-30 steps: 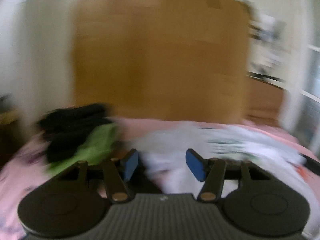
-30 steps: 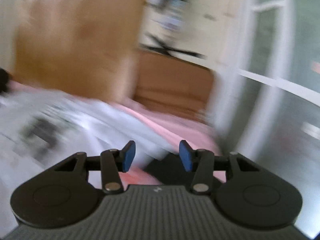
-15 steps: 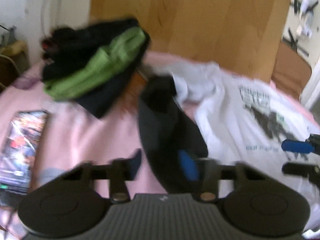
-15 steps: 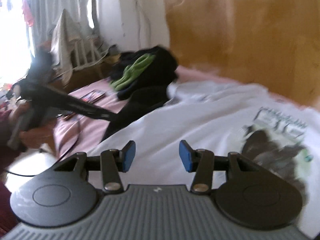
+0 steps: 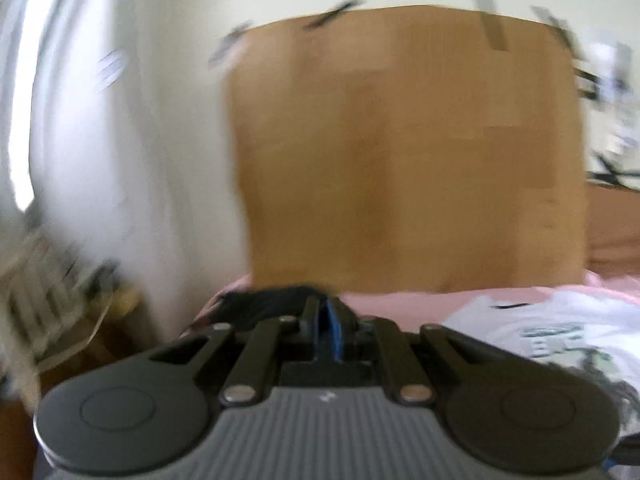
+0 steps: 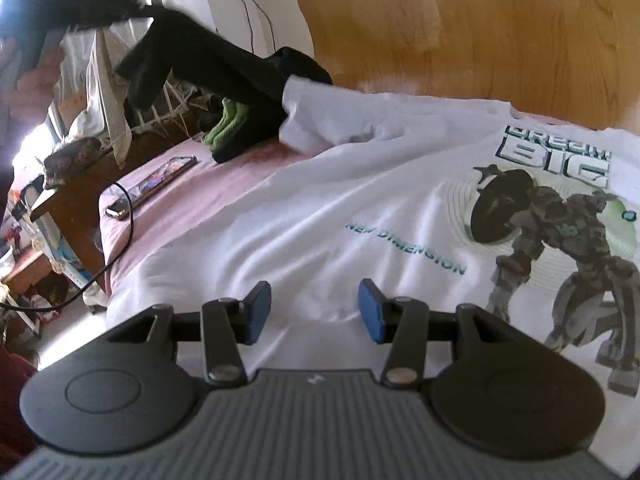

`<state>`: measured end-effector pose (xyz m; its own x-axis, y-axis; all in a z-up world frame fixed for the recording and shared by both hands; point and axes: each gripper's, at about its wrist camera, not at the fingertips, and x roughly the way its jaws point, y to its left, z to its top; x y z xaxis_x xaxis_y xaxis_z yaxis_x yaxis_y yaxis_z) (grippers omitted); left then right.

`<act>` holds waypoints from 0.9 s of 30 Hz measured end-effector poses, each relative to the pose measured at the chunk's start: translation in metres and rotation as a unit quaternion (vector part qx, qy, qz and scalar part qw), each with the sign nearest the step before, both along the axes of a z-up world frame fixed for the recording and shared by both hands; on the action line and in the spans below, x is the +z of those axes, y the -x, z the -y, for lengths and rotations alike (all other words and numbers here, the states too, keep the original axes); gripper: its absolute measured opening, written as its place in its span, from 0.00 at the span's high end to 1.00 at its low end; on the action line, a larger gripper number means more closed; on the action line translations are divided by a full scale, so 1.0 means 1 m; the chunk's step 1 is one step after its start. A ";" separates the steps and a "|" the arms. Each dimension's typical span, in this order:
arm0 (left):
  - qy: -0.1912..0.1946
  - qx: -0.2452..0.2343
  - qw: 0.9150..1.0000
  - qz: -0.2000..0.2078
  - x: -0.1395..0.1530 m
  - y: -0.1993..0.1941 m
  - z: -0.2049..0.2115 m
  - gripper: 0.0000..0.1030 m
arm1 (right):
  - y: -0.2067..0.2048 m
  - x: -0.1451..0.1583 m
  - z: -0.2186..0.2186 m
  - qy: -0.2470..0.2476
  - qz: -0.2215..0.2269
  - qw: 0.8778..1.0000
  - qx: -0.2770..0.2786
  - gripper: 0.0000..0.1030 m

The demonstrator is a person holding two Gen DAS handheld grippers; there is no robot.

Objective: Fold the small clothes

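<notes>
One white printed T-shirt (image 6: 360,216) covers most of the pink bed (image 6: 192,204). Over its left edge a black garment (image 6: 208,60) hangs stretched in the air — pinched by the clenched left gripper (image 5: 326,330). Right gripper (image 6: 314,308) hovers released over the shirt's hem.

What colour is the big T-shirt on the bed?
White T-shirt with a grey robot print; clearest in the right wrist view.

A white T-shirt (image 6: 320,216) with a robot print and the words "DREAM BIG" lies spread, front up, on the pink bed (image 6: 188,208). A black garment (image 6: 208,64) is lifted and stretched in the air left of the T-shirt. Its far end is near the T-shirt's sleeve.
</notes>
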<state>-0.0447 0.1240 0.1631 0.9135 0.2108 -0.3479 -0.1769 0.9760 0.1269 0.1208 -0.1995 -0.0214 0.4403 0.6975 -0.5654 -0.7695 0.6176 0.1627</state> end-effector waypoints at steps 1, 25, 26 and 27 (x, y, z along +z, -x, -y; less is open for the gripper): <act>-0.012 -0.023 1.000 0.001 0.003 -0.008 0.020 0.94 | 0.000 -0.001 0.003 -0.006 -0.003 1.000 -0.003 0.50; -0.035 -0.124 0.989 -0.078 -0.021 -0.142 0.085 0.59 | -0.044 0.040 0.129 -0.056 0.059 0.976 -0.204 0.43; -0.034 -0.114 0.988 -0.100 -0.038 -0.151 0.078 0.59 | -0.047 0.038 0.132 -0.051 0.058 0.974 -0.215 0.42; -0.030 -0.106 0.987 -0.117 -0.053 -0.157 0.076 0.59 | -0.051 0.035 0.135 -0.049 0.051 0.973 -0.219 0.41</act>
<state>0.1122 0.0477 0.1100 0.8355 0.0493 -0.5473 0.0721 0.9775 0.1981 0.1716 -0.3342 0.0135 0.7584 0.4784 -0.4427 -0.4510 0.8755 0.1736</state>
